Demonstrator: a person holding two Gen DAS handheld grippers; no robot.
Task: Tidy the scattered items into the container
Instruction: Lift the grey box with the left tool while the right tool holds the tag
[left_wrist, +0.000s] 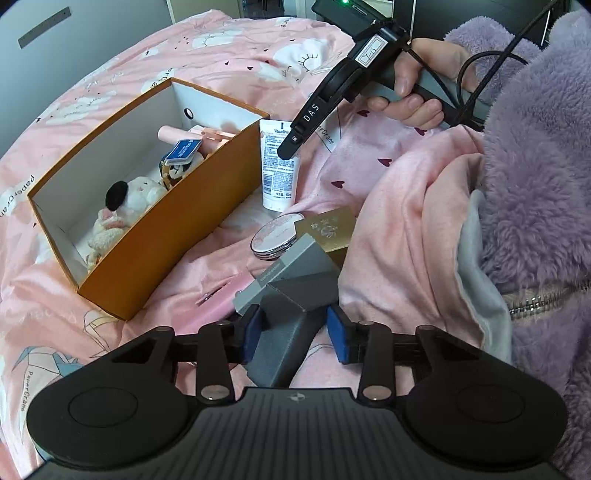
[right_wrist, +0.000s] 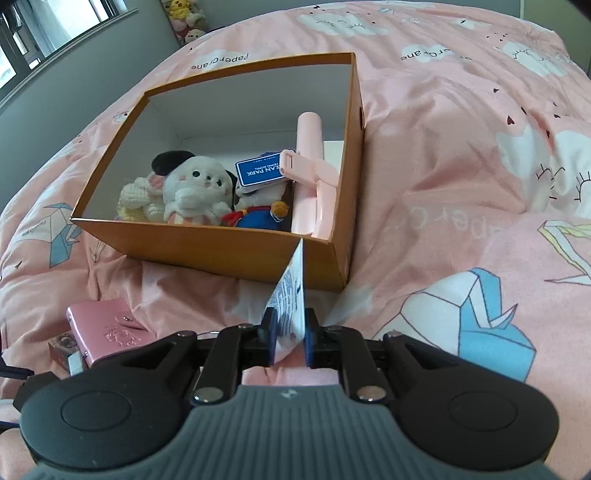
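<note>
Covering the bed, a pink quilt bears the orange box; left fingers flank a grey box, right fingers clamp a tube.

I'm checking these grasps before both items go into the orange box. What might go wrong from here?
1. The right hand-held gripper pinches the white squeeze tube only at its flat end, so it may swing or slip.
2. The grey rectangular box sits skewed between the left hand-held gripper's blue pads, with a gap at one pad; it could twist free.
3. The orange cardboard box is already crowded with plush toys.
</note>
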